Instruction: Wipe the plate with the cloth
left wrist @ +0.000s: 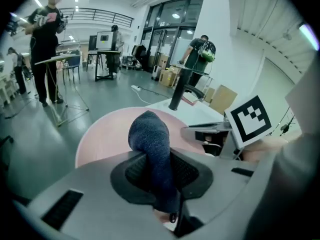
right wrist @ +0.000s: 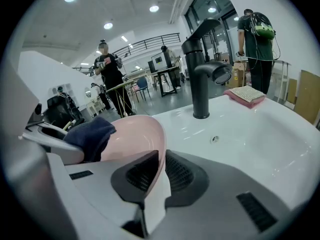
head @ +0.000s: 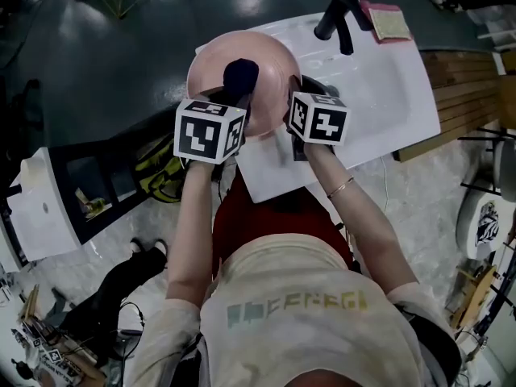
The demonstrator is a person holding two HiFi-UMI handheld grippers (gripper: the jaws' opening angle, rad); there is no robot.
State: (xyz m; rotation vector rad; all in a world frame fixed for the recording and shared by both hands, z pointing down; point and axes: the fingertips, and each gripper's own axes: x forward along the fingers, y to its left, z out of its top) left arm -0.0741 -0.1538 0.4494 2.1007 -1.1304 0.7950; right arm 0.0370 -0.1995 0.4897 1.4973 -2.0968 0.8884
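The left tongs (left wrist: 159, 178) are pressed onto 1 dark blue cloth (left wrist: 148, 131), which stands up bunched between the 2 black pads. Its rounded end sits in front of the hollow face of the plate (right wrist: 134, 134); I cannot tell whether the cloth touches the plate. The right tongs (right wrist: 161, 178) pinch that 1 pink plate by its near right rim, 1 pad on each face of the rim.

Each of the 2 tongs carries 1 cube with black and white square markers: the left cube (head: 210, 130) is just below the plate in the head view, and the right cube (head: 318, 119) is at the plate's lower right. A thin bracelet (head: 339, 188) circles the wrist behind the right cube.

The plate is held off the surface over the left end of 1 white sink (right wrist: 260, 134). Beyond the plate to the right, 1 black faucet (right wrist: 201, 69) rises from the sink's back edge. Further right of the plate, past the faucet, lies 1 pink sponge pad (right wrist: 246, 95) with a pale top.

The pale print across the person's shirt (head: 298, 305) is too blurred to read.
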